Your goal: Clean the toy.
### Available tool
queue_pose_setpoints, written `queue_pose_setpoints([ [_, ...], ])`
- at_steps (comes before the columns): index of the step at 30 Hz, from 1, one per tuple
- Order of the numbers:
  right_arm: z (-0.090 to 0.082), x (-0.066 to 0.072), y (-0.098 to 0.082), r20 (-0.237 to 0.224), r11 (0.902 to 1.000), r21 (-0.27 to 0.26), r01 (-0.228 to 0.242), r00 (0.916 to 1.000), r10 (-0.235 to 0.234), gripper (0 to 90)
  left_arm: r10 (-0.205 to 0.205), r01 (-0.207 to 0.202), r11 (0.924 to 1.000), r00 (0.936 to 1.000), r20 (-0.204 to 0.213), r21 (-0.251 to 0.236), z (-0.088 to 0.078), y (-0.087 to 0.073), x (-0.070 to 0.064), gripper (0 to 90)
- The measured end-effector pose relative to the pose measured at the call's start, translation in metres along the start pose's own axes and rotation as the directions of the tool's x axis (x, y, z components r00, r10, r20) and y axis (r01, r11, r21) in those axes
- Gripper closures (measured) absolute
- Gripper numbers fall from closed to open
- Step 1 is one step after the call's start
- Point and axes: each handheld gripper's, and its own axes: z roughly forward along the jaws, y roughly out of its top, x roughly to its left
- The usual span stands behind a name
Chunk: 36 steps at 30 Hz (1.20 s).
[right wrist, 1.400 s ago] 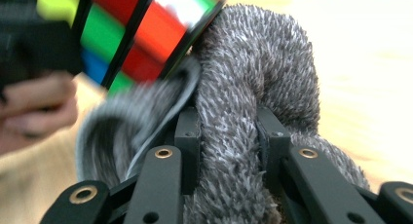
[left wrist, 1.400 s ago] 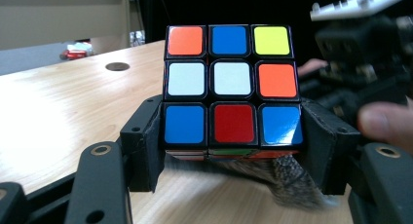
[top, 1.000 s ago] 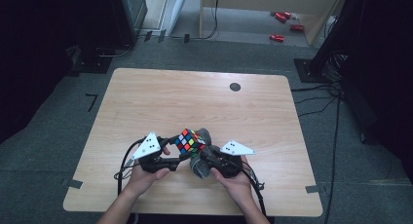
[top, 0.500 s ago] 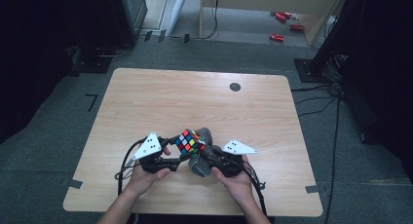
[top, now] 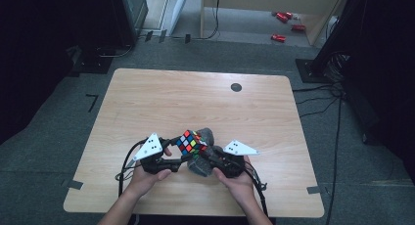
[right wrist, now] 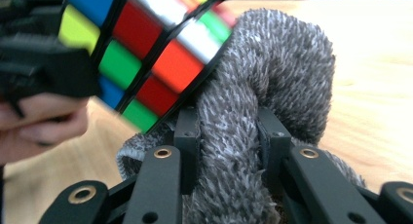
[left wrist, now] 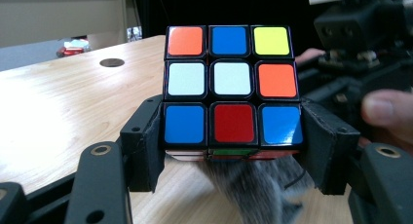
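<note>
A scrambled Rubik's cube [top: 191, 142] [left wrist: 231, 83] is held just above the wooden table [top: 195, 98], near its front edge. My left gripper [top: 182, 150] [left wrist: 231, 136] is shut on the cube's lowest layer, one pad on each side. A grey fuzzy cloth [top: 207, 135] [right wrist: 272, 63] is bunched between the pads of my right gripper [top: 208, 155] [right wrist: 229, 131], which is shut on it. The cloth lies against the cube [right wrist: 151, 44] from its right and underneath, and its lower part [left wrist: 253, 190] hangs below the cube. A hand holds each gripper.
A round black grommet [top: 236, 87] sits in the table's far right part. Cables [top: 125, 168] trail from the grippers over the front edge. Red objects [top: 279, 37] lie on the floor beyond the table, beside dark equipment [top: 342, 54].
</note>
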Motion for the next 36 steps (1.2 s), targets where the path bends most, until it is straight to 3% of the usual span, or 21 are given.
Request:
queue_pose_setpoints([
  [5,-0.001,0.002,0.003,0.025,0.9997,-0.007,0.023,0.9994,-0.023,68.8,-0.005,0.005,1.0000,0.9999,0.010,0.001,0.000,-0.001,0.001,35.7],
  [9,-0.009,-0.005,0.007,0.049,0.9986,-0.052,-0.007,0.9988,0.010,68.8,0.005,-0.005,1.0000,0.9997,0.023,0.006,0.002,0.000,-0.004,35.8],
  [13,-0.003,-0.001,0.002,0.042,0.9996,-0.029,0.003,0.9991,-0.001,68.7,0.008,-0.008,0.9999,0.9998,0.015,0.007,0.002,0.000,-0.003,35.8],
  [19,0.003,0.008,-0.001,0.014,0.9992,0.005,0.040,0.9991,-0.040,68.6,-0.009,0.009,1.0000,0.9998,-0.019,-0.002,-0.003,0.000,0.004,35.8],
  [24,0.006,0.010,-0.005,-0.007,0.9994,0.014,0.033,0.9994,-0.033,68.7,-0.068,0.066,0.9972,0.9965,-0.050,-0.033,-0.003,0.001,0.006,35.7],
  [28,0.018,0.024,-0.014,-0.048,0.9984,0.037,0.044,0.9980,-0.042,68.7,-0.089,0.084,0.9944,0.9932,-0.075,-0.064,-0.003,0.001,0.004,35.7],
  [33,0.023,0.034,-0.016,-0.107,0.9991,0.020,0.036,0.9937,-0.034,68.8,-0.130,0.125,0.9893,0.9891,-0.068,-0.076,-0.001,-0.001,0.005,35.7],
  [36,0.025,0.041,-0.017,-0.120,0.9983,0.007,0.057,0.9912,-0.056,68.8,-0.112,0.108,0.9924,0.9919,-0.061,-0.059,0.003,-0.002,0.001,35.7],
])
